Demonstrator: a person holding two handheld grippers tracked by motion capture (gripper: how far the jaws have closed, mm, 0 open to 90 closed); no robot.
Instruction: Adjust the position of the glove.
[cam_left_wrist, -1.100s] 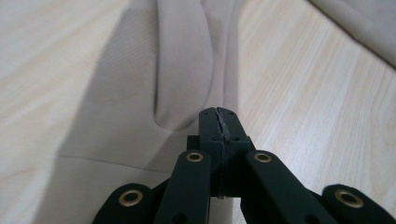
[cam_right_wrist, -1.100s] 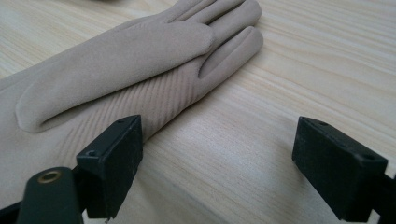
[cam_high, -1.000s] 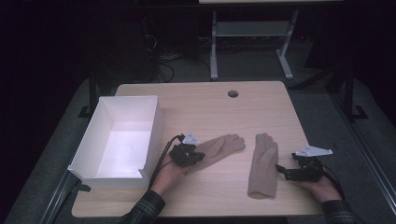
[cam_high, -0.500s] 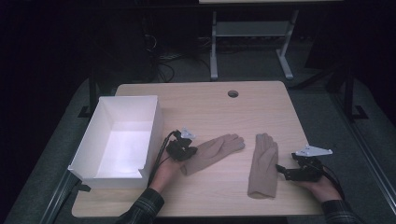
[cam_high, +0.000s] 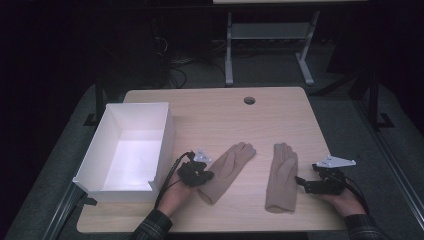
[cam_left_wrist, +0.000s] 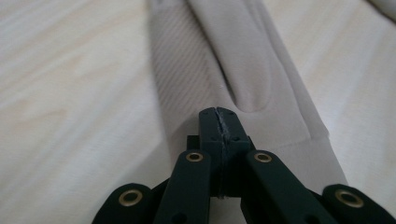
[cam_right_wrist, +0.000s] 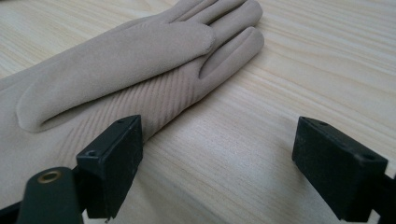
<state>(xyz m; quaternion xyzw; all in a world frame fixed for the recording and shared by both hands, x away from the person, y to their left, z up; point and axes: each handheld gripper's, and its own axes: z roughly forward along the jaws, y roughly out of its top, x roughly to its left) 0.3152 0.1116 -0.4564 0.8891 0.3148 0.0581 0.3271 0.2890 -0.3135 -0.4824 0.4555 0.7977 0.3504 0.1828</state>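
Note:
Two beige gloves lie flat on the wooden table (cam_high: 210, 115), fingers pointing away from me. My left gripper (cam_high: 206, 176) is at the left edge of the left glove (cam_high: 229, 166), near its cuff. Seen along its own jaws, the left gripper (cam_left_wrist: 218, 113) is shut, its tips over the ribbed cuff of that glove (cam_left_wrist: 196, 70); I cannot tell whether fabric is pinched. My right gripper (cam_high: 302, 182) rests just right of the right glove (cam_high: 281, 177). It stands open (cam_right_wrist: 217, 140) over bare wood, one jaw beside the edge of the right glove (cam_right_wrist: 121, 60).
A white open box (cam_high: 165, 135) stands at the table's left, close to my left hand. A round cable hole (cam_high: 249, 100) sits near the far edge. Dark floor and a metal frame lie beyond the table.
My left gripper has slid a little left and toward me, uncovering more of the left glove's cuff. The right gripper and right glove have stayed put.

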